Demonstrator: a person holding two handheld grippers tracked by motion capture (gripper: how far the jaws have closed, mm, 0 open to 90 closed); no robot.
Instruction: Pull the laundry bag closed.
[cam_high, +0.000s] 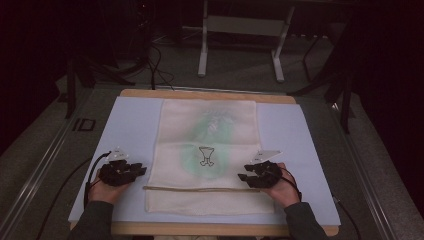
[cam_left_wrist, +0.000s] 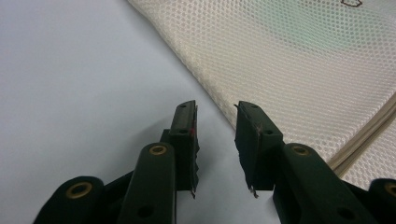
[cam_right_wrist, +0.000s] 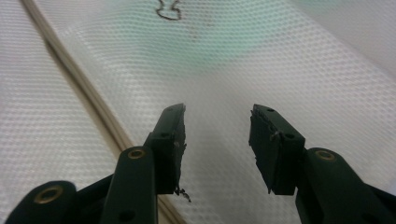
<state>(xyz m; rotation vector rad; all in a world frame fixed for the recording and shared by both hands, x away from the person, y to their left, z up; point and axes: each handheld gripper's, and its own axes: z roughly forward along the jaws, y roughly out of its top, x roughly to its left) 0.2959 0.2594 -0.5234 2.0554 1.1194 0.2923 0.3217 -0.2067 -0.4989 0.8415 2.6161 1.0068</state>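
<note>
On the counter (cam_high: 95, 175), covered by a pale blue sheet: one cream mesh bag (cam_high: 210, 135), laid flat, long axis running away from the person. Faint green shape visible through the mesh near the middle, with a small dark outlined mark (cam_high: 205, 156) printed over it. Tan zipper band (cam_high: 200, 189) across the bag near its close end, edge to edge.

Left tongs (cam_high: 141, 170): held in the left hand (cam_high: 102, 190), positioned just beside the bag's left edge, over bare blue sheet. Jaws parted by a moderate gap, nothing between them. In the left gripper view, tips (cam_left_wrist: 215, 116) pointed toward the bag's edge, mesh (cam_left_wrist: 299, 65) close ahead and to the right, zipper band (cam_left_wrist: 364, 140) at far right.

Right tongs (cam_high: 243, 172): held in the right hand (cam_high: 282, 192), positioned over the bag's right portion, just beyond the zipper band. Jaws parted wider, empty. In the right gripper view, tips (cam_right_wrist: 217, 122) above mesh (cam_right_wrist: 280, 70), zipper band (cam_right_wrist: 79, 79) passing diagonally at left, dark mark (cam_right_wrist: 169, 10) at top.

Contact between jaws and mesh: cannot tell.
</note>
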